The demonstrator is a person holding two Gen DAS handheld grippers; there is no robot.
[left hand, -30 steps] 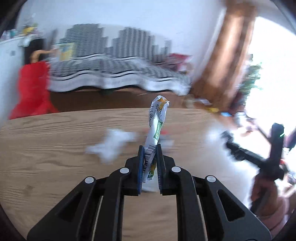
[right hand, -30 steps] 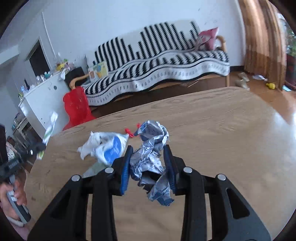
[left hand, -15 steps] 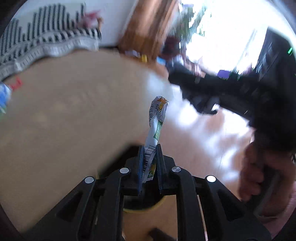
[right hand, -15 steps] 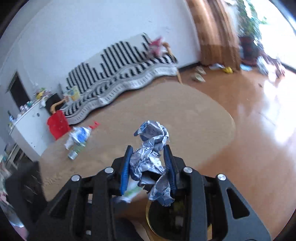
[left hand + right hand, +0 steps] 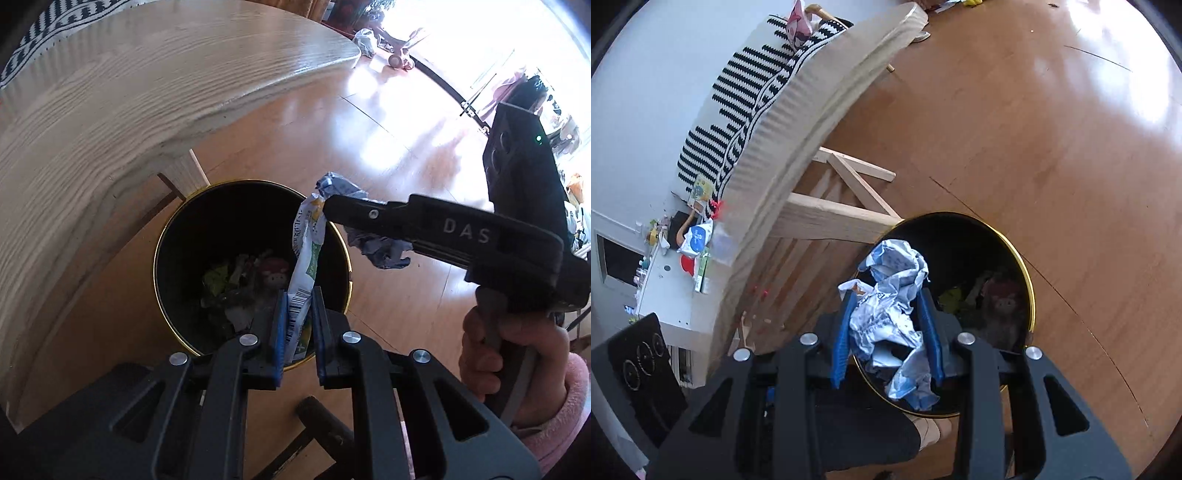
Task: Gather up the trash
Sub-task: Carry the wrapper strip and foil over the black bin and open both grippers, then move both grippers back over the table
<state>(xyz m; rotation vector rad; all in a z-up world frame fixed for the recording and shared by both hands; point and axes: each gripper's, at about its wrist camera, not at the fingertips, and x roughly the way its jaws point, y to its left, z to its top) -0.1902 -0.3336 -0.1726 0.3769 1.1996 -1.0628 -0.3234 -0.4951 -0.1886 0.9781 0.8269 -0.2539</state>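
Observation:
A black bin with a gold rim [image 5: 159, 258] stands on the floor beside the table, with several scraps in its bottom [image 5: 240, 277]. My left gripper [image 5: 299, 325] is shut on a long white and green wrapper [image 5: 304, 258] that sticks up over the bin's mouth. My right gripper [image 5: 886, 325] is shut on a crumpled blue and white paper wad [image 5: 890, 295], held above the near side of the bin rim [image 5: 1027, 273]. In the left wrist view the right gripper [image 5: 332, 210] comes in from the right, its wad [image 5: 384, 251] just past the rim, close to the wrapper's tip.
The round wooden table [image 5: 110, 92] curves over the bin's left side, and its pale legs [image 5: 834, 218] stand next to the bin. A blue and white packet [image 5: 696, 236] lies on the table top. Bare wooden floor [image 5: 1071, 147] lies to the right. A hand [image 5: 509, 354] holds the right gripper.
Both grippers have swung off the table top and tipped down over the bin on the floor. Each holds the same piece of trash as before.

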